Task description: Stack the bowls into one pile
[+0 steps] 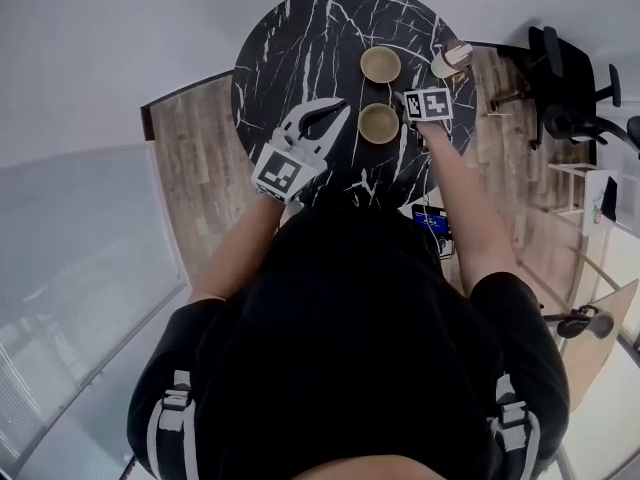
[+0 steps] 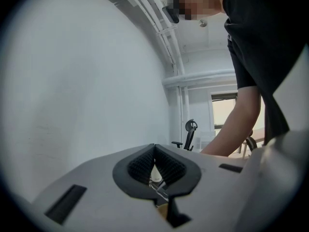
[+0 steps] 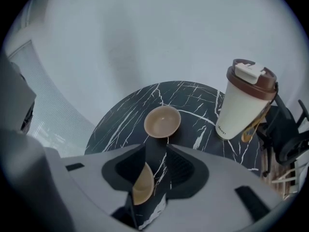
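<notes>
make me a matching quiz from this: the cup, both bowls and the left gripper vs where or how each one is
Things:
1. cup
2. far bowl
3. near bowl
4. left gripper

Place or state:
a. jaw tips together
b. shows between the open jaws of the right gripper
c. white with a brown lid
d. upright, alone on the black table, ahead of the right gripper

Pairs: 1-c, 2-d, 3-b, 4-a
</notes>
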Tool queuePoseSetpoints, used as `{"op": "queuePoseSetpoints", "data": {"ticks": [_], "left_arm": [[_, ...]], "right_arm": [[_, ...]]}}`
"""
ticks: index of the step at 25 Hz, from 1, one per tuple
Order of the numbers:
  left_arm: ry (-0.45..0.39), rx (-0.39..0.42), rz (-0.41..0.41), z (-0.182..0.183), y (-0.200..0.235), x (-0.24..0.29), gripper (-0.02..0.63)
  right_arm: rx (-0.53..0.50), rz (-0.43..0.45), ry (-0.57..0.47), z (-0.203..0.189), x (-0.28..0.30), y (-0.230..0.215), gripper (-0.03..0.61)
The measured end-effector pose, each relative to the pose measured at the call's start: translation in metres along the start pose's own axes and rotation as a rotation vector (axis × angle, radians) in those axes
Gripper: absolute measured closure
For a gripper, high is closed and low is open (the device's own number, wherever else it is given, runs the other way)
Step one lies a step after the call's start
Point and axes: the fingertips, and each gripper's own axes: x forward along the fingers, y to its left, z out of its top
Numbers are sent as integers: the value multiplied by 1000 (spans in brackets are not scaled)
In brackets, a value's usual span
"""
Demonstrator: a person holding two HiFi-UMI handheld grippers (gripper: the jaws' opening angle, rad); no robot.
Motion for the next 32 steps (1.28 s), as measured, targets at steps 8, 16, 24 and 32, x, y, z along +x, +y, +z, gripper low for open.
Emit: {"op": "queuePoseSetpoints", "data": {"ticks": [8,16,24,32], "left_arm": [[29,-10,5,-14,17,46,609],[11,-69,2,-28,45,81,609],[38,-75,18,-44,56,98,609],[46,-86,32,-50,60,98,609]], "right_arm": [[74,1,-91,28,15,-36,442],[153,-25,-176,47,45,-55,400],[221,-42,-86,36,86,-66,391],[333,-17,-63,35,100,-70,558]]}}
